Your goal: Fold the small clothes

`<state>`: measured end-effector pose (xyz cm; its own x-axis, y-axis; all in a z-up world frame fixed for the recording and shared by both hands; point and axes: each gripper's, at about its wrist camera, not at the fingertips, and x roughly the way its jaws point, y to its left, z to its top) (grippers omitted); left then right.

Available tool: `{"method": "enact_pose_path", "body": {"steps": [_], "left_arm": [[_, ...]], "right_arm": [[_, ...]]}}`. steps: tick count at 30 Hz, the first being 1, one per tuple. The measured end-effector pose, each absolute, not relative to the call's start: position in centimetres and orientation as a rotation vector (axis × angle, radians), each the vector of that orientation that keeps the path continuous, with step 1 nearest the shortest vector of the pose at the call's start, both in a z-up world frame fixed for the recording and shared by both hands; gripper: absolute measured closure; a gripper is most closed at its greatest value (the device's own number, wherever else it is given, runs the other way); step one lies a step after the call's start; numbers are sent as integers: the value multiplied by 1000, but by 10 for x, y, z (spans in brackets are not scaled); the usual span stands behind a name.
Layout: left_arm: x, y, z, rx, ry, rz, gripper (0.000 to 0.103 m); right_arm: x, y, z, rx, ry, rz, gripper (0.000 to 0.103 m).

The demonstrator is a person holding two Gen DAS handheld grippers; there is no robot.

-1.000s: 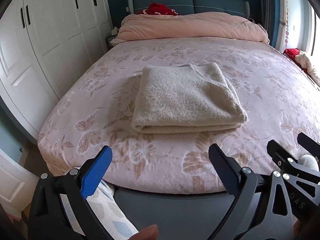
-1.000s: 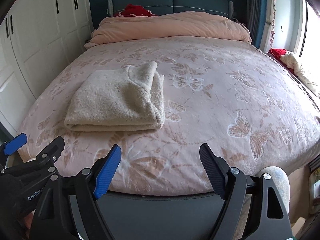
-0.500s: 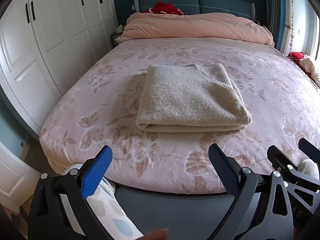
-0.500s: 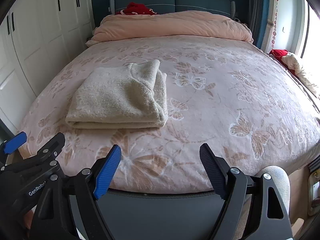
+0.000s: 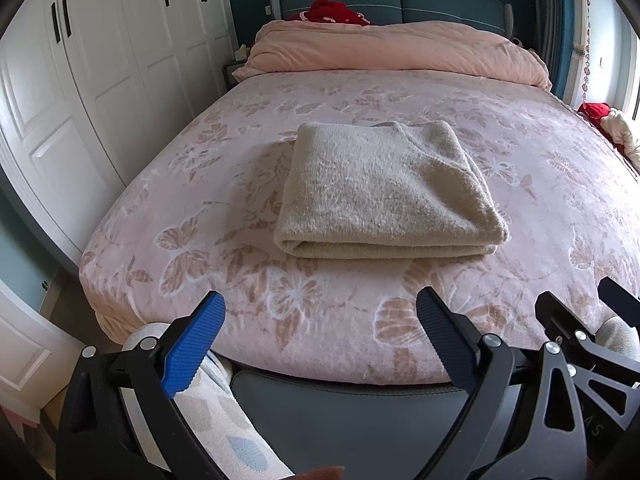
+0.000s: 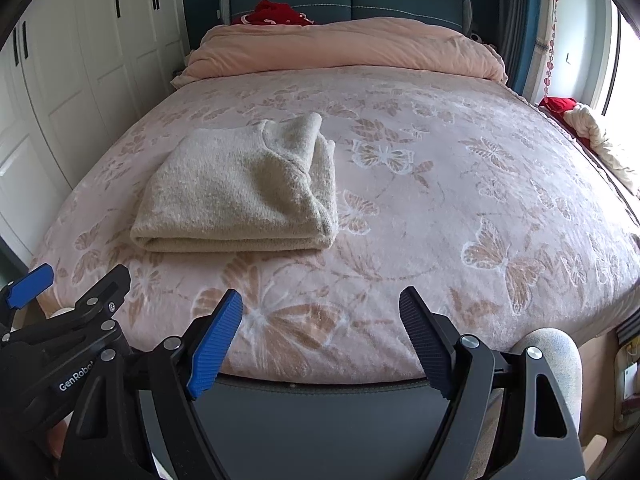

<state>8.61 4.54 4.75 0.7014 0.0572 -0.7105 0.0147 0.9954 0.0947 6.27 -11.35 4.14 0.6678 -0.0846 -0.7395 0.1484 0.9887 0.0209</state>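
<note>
A beige knitted garment (image 5: 384, 192) lies folded into a thick rectangle on the pink butterfly-patterned bedspread (image 5: 248, 208); it also shows in the right wrist view (image 6: 240, 192), left of centre. My left gripper (image 5: 320, 332) is open and empty, held back over the foot of the bed, short of the garment. My right gripper (image 6: 320, 328) is open and empty, also at the bed's foot, to the right of the garment. Neither touches the cloth.
A rolled pink duvet (image 5: 392, 52) lies at the headboard with a red item (image 5: 332, 10) behind it. White wardrobe doors (image 5: 80, 92) run along the left. Red and cream clothes (image 6: 588, 128) lie at the bed's right side. The dark footboard (image 6: 320, 420) is below the grippers.
Both grippers have drifted slightly, so the folded garment sits a little more to the right and nearer in the left view. The garment itself has not moved. Both stay open.
</note>
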Motion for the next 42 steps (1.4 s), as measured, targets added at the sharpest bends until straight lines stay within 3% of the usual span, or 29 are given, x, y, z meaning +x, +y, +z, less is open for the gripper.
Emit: {"method": "enact_pose_path", "body": {"steps": [42], "left_arm": [[92, 47, 39, 107, 810, 27, 17]], "right_arm": [[67, -109, 31, 85, 861, -145, 24]]}}
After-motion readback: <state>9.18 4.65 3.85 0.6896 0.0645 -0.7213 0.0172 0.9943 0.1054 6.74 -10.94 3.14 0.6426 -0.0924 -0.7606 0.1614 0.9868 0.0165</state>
